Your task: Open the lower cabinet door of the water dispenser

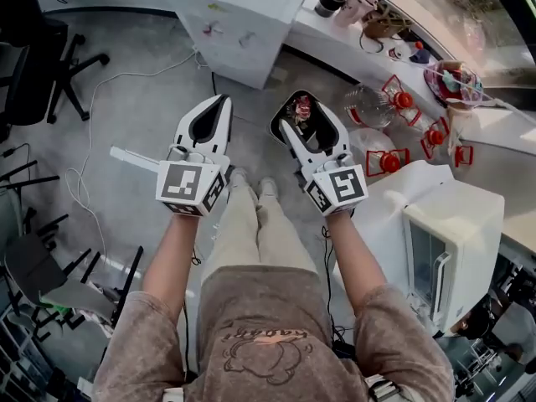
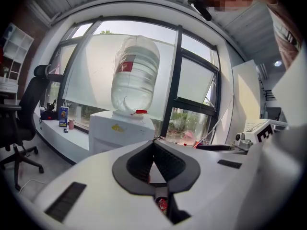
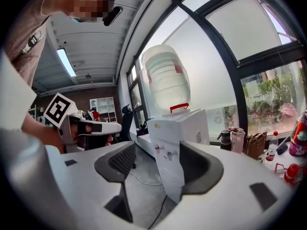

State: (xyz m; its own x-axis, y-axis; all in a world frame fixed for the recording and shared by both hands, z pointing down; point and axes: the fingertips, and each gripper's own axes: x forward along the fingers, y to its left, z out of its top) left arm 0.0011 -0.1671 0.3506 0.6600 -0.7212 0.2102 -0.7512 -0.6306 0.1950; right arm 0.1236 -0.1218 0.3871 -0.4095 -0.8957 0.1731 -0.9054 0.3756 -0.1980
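Water dispenser point(image 1: 243, 40) stood upright on the floor, directly ahead of both hands and well apart from them. Left hand-held gripper point(image 1: 222, 107): jaws together, empty. Right hand-held gripper point(image 1: 306, 124): jaws apart, empty, framing the dispenser's front. It was judged better placed for the lower cabinet door, which was not clearly visible.

The head camera looks steeply down from above the person onto the left tool point(image 1: 224, 99), the right tool point(image 1: 306, 120) and the floor point(image 1: 142, 99), with the water dispenser point(image 1: 243, 48) at the far edge. Each tool's camera rides low behind its jaws, facing nearly level. All three views share the water dispenser point(image 2: 122, 128), seen from some way off. The right gripper view frames the water dispenser point(image 3: 175, 143) between its jaws and catches the left tool point(image 3: 115, 127) at its left.
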